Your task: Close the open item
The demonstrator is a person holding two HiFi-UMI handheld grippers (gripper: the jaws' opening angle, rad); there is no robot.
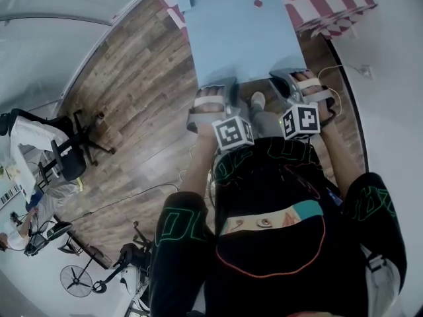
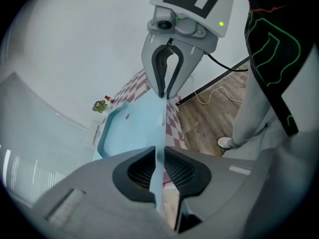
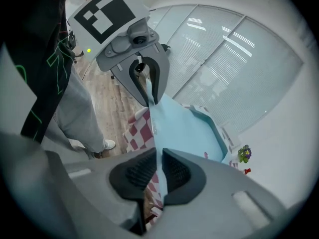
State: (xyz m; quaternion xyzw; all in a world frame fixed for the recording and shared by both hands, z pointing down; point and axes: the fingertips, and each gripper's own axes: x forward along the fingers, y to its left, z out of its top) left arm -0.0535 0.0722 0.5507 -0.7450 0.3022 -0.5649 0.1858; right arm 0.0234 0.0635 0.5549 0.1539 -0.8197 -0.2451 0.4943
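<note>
A light blue box [image 1: 238, 32] lies open on a red-and-white checked cloth [image 1: 324, 5], with its flat lid stretching toward me. My left gripper [image 1: 215, 101] is shut on the lid's near edge at the left. My right gripper [image 1: 304, 88] is shut on the same edge at the right. In the left gripper view the thin blue lid [image 2: 134, 128] runs edge-on between the left gripper's [image 2: 158, 171] ribbed pads, with the right gripper [image 2: 164, 91] clamped on it further along. The right gripper view mirrors this: right gripper [image 3: 159, 171], lid [image 3: 184, 126], left gripper [image 3: 147, 96].
Wooden floor [image 1: 132, 84] surrounds the cloth-covered table. An office chair [image 1: 66, 150] and a fan [image 1: 76, 279] stand at the left. A cable [image 2: 219, 91] trails along the floor by the wall. A small potted plant [image 2: 100, 105] sits beyond the box's far end.
</note>
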